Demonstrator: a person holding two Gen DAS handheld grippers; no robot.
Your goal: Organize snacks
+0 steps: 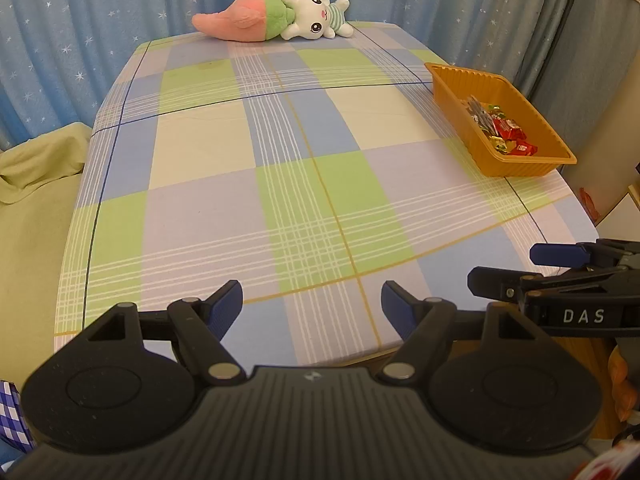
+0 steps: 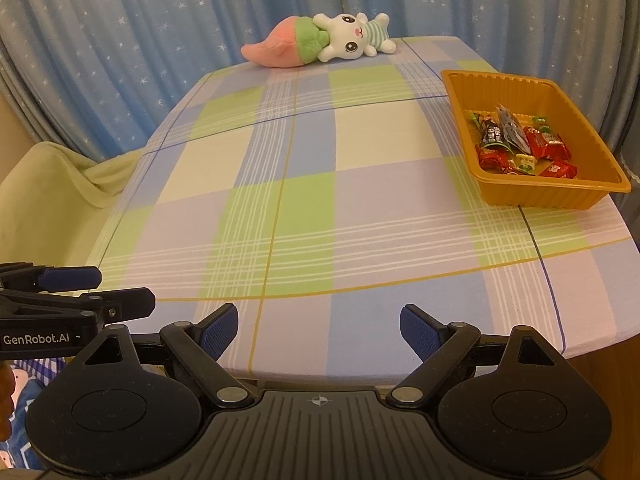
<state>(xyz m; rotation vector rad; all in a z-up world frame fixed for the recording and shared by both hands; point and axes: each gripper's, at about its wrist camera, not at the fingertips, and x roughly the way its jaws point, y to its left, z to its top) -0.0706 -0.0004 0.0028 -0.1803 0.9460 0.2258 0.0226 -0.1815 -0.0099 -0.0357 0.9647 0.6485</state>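
The left gripper (image 1: 312,300) hangs over the near edge of the table, its two blue-padded fingers (image 1: 228,304) spread wide with nothing between them, only the checked tablecloth (image 1: 280,184) showing in the gap. The right gripper (image 2: 319,326) sits just beside it on the right, at the same near edge, and its jaws also stand wide apart and empty. Each one shows at the edge of the other's view: the right gripper enters the left wrist view from the right side, and the left gripper enters the right wrist view from the left side. Both point down and forward across the table.

The tablecloth covers the whole table top in blue, green, cream and lilac squares crossed by thin white, yellow and dark lines. Its near and middle areas carry no snacks.

Toward the right side of the table, in the middle distance and well apart from both grippers, stands an orange plastic tray (image 2: 460,92) with ribbed walls. The wrapped snacks (image 2: 520,144) lie inside it, gathered toward its near end: several red-wrapped sweets, a dark packet with a green end, a grey sachet and a few pale pieces.

At the far edge of the table lies a white plush rabbit (image 2: 352,38) in a striped top, touching a pink and green plush carrot (image 2: 280,48) on its left.

Behind the table hangs a blue curtain (image 2: 160,20) dotted with white stars. To the left of the table, a pale green cloth (image 1: 36,200) drapes over some furniture.
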